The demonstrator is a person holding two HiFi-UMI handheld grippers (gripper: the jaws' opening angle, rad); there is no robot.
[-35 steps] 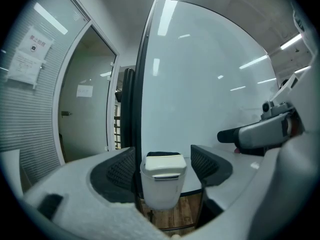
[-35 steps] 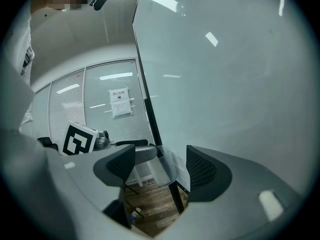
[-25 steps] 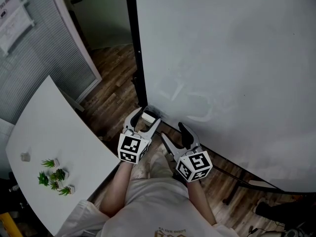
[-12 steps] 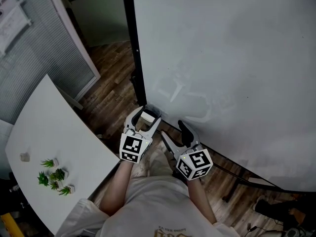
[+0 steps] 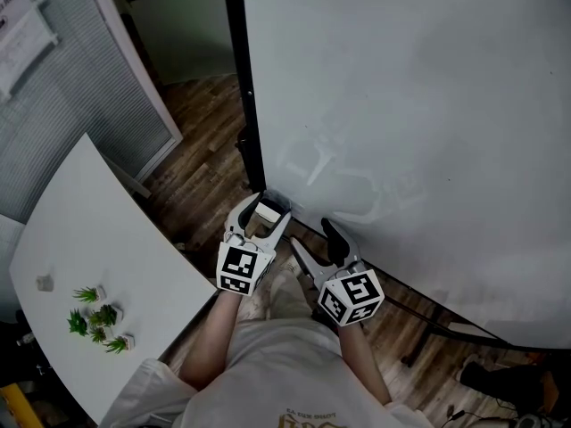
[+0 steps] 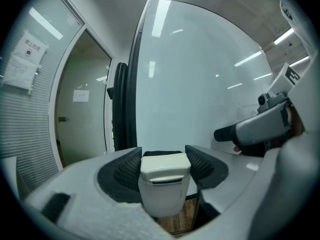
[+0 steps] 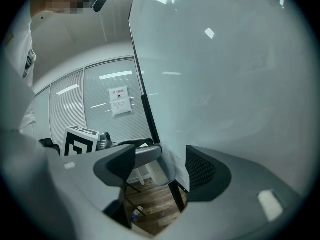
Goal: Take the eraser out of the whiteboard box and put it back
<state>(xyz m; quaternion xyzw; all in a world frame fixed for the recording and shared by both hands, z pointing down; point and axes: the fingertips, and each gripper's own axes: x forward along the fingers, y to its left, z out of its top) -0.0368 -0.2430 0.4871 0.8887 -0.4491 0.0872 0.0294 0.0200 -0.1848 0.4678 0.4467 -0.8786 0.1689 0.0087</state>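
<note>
Head cam: high up, faces steeply down, mid-range, on whiteboard (image 5: 401, 105), floor (image 5: 205, 150), left gripper (image 5: 265, 210) & right gripper (image 5: 312, 237). Left gripper view: low, v. close, along its jaws at whiteboard; right gripper at its right edge. Right gripper view: same dir., left gripper at its left. All 3 share whiteboard & black post (image 5: 243, 87).

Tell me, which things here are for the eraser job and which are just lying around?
For the job: eraser, whiteboard box holding it, left gripper around it.
Just lying about: little green plants, white table, paper notice, empty right gripper.
</note>
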